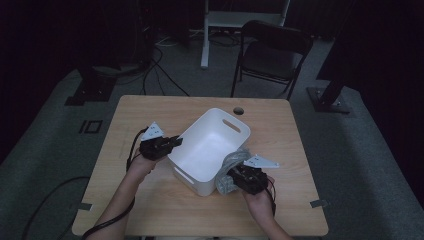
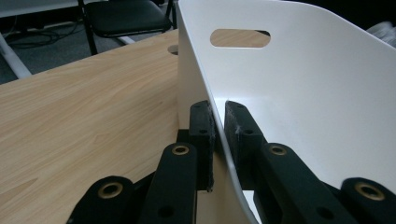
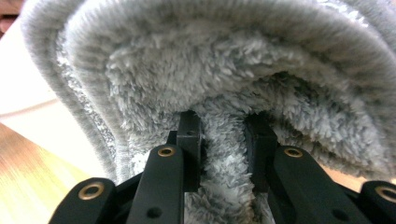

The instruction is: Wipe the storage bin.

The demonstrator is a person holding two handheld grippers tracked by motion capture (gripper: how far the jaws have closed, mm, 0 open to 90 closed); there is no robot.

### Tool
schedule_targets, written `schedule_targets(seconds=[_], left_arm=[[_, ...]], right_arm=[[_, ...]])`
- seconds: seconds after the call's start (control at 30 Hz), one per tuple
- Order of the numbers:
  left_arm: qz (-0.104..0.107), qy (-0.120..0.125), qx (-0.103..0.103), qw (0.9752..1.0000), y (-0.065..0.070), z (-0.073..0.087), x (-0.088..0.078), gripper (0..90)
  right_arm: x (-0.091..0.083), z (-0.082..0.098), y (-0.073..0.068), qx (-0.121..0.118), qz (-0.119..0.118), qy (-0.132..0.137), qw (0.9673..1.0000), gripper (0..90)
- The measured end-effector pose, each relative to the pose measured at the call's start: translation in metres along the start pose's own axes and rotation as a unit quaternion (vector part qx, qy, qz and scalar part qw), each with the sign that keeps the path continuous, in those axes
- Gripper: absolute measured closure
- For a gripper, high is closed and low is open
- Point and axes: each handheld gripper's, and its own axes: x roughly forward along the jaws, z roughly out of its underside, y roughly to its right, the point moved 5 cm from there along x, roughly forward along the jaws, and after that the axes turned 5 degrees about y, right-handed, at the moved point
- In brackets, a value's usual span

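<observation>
Fleece of the grey towel (image 3: 224,70), soft and floppy, bunches in the right tool's (image 1: 239,179) pinch while the left tool (image 1: 176,142) clamps the stiff white bin's (image 1: 200,150) rim.

You have two grippers: the left gripper (image 1: 176,141) and the right gripper (image 1: 234,176). On your one wooden counter (image 1: 150,107) you have one white bin (image 1: 212,145) with two handle slots showing, and one grey fluffy cloth (image 1: 231,167). Behind the counter stands one black folding chair (image 1: 272,52).
</observation>
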Motion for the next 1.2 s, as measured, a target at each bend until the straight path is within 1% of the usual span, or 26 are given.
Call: schedule_targets(seconds=[0.07, 0.13, 0.17, 0.23, 0.3, 0.43, 0.6, 0.7, 0.73, 0.77, 0.83, 0.87, 0.9, 0.93, 1.03, 1.13, 1.17, 1.2], left_arm=[[0.000, 0.000, -0.002, 1.0000, 0.000, 0.000, 0.000, 81.9], [0.000, 0.000, -0.002, 1.0000, 0.000, 0.000, 0.000, 81.8], [0.000, 0.000, -0.002, 1.0000, 0.000, 0.000, 0.000, 81.8], [0.001, 0.000, -0.003, 1.0000, 0.000, 0.000, 0.001, 81.8], [0.003, 0.000, -0.005, 1.0000, 0.000, 0.000, 0.001, 81.6], [0.001, 0.000, -0.004, 1.0000, 0.000, 0.000, 0.002, 81.6], [-0.002, -0.001, -0.003, 1.0000, 0.001, -0.001, 0.002, 81.6], [-0.002, -0.001, -0.004, 1.0000, 0.001, -0.001, 0.002, 81.5], [-0.002, -0.001, -0.004, 1.0000, 0.001, -0.001, 0.002, 81.5], [-0.001, -0.001, -0.005, 1.0000, 0.000, -0.001, 0.002, 81.5], [-0.001, -0.002, -0.006, 1.0000, 0.000, -0.001, 0.002, 81.5], [-0.001, -0.002, -0.006, 1.0000, 0.000, -0.001, 0.002, 81.4], [-0.002, -0.001, -0.007, 1.0000, 0.000, -0.001, 0.002, 81.3], [-0.004, -0.002, -0.006, 1.0000, 0.000, -0.001, 0.002, 81.3], [-0.008, -0.003, -0.005, 0.9999, 0.000, -0.001, 0.002, 81.3], [-0.011, -0.002, -0.005, 0.9999, 0.000, -0.001, 0.002, 81.3], [-0.013, -0.002, -0.007, 0.9999, -0.001, -0.001, 0.002, 81.3], [-0.013, -0.002, -0.007, 0.9999, -0.001, -0.001, 0.002, 80.7]], right_arm=[[0.003, 0.004, 0.002, 0.004, 0.004, -0.009, 0.9999, 72.9], [0.004, 0.005, 0.003, 0.004, 0.005, -0.011, 0.9999, 72.9], [0.007, 0.008, 0.005, 0.006, 0.005, -0.018, 0.9998, 72.8], [0.008, 0.010, 0.006, 0.010, 0.005, -0.021, 0.9997, 72.8], [0.010, 0.011, 0.008, 0.010, 0.008, -0.025, 0.9996, 72.8], [0.012, 0.013, 0.010, 0.013, 0.011, -0.028, 0.9995, 72.8], [0.016, 0.017, 0.013, 0.011, 0.019, -0.037, 0.9991, 72.8], [0.023, 0.026, 0.018, 0.013, 0.027, -0.056, 0.9980, 72.8], [0.023, 0.026, 0.018, 0.013, 0.027, -0.056, 0.9980, 72.8], [0.028, 0.032, 0.021, 0.018, 0.031, -0.067, 0.9971, 72.8], [0.033, 0.038, 0.024, 0.020, 0.035, -0.077, 0.9962, 72.9], [0.033, 0.038, 0.024, 0.020, 0.035, -0.077, 0.9962, 72.9], [0.037, 0.042, 0.026, 0.027, 0.035, -0.086, 0.9953, 72.9], [0.038, 0.043, 0.027, 0.031, 0.034, -0.087, 0.9951, 72.9], [0.038, 0.042, 0.027, 0.032, 0.036, -0.090, 0.9948, 73.0], [0.036, 0.040, 0.027, 0.031, 0.034, -0.092, 0.9947, 73.0], [0.031, 0.035, 0.025, 0.038, 0.024, -0.082, 0.9957, 72.9], [0.028, 0.032, 0.024, 0.038, 0.022, -0.077, 0.9961, 72.9]])
